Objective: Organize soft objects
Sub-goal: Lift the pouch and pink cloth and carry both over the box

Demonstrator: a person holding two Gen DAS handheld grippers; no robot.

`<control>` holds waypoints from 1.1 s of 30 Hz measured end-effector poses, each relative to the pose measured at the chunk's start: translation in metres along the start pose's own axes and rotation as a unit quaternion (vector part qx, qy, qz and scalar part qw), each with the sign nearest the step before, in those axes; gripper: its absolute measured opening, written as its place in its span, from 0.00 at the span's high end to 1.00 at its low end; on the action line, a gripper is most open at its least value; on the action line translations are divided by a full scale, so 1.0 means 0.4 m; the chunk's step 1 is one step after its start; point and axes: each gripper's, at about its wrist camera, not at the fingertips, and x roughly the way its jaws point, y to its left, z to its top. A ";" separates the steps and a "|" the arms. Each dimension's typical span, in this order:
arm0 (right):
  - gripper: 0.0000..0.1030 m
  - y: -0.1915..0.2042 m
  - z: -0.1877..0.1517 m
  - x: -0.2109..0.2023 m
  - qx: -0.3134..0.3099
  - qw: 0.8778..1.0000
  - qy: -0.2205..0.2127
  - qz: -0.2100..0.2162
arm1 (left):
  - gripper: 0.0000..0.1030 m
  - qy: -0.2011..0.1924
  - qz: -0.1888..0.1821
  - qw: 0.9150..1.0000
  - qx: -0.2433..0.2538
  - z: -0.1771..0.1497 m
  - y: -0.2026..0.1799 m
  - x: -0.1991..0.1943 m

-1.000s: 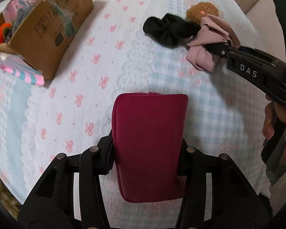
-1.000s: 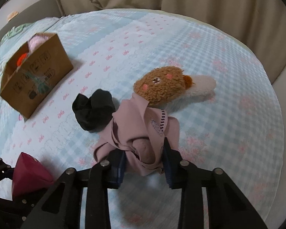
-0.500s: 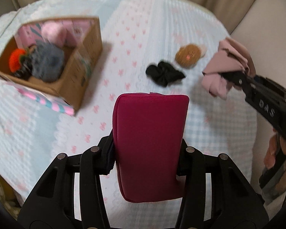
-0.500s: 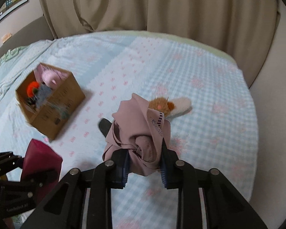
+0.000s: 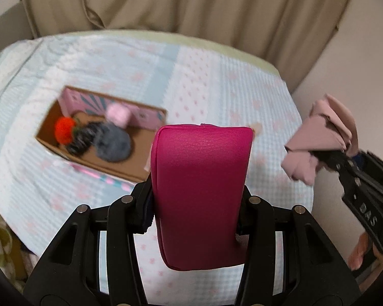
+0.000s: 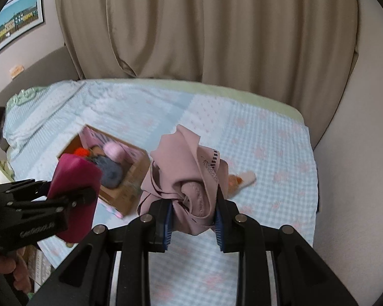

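My left gripper point(image 5: 195, 204) is shut on a magenta pouch point(image 5: 200, 186) and holds it high above the bed; it also shows in the right wrist view point(image 6: 74, 193). My right gripper point(image 6: 192, 216) is shut on a bundled dusty-pink cloth point(image 6: 189, 176), also lifted, seen at the right of the left wrist view point(image 5: 319, 140). An open cardboard box point(image 5: 89, 158) lies on the bed below, holding an orange pompom point(image 5: 63, 130), a grey fluffy ball point(image 5: 112, 142) and a pink ball point(image 5: 118, 114). A brown plush toy point(image 6: 238, 179) lies on the bed, partly hidden by the cloth.
The bed point(image 6: 268, 137) has a light blue and white cover with pink bows. Beige curtains point(image 6: 191, 25) hang behind it. A beige wall point(image 6: 357, 178) stands to the right. A framed picture point(image 6: 15, 17) hangs at upper left.
Both grippers have risen well above the bed with their loads and tilted up toward the curtains. The box now lies further below, and the black item is out of sight.
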 end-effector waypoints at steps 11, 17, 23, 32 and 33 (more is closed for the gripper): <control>0.76 0.197 0.115 -0.018 0.002 1.000 -0.017 0.012 | 0.59 -0.030 0.011 0.999 -0.017 0.142 0.227 -0.070; 0.76 0.304 0.171 0.042 0.026 1.000 -0.004 0.004 | 0.59 -0.022 0.009 1.000 0.001 0.215 0.359 -0.049; 0.76 0.414 0.213 0.137 0.054 0.998 0.028 -0.018 | 0.59 0.007 -0.008 1.000 0.009 0.286 0.507 0.023; 0.76 0.518 0.228 0.312 0.120 0.989 0.080 -0.041 | 0.59 0.070 -0.019 0.996 0.055 0.355 0.663 0.209; 0.76 0.527 0.223 0.338 0.127 0.987 0.088 -0.044 | 0.59 0.077 -0.019 0.995 0.059 0.356 0.672 0.228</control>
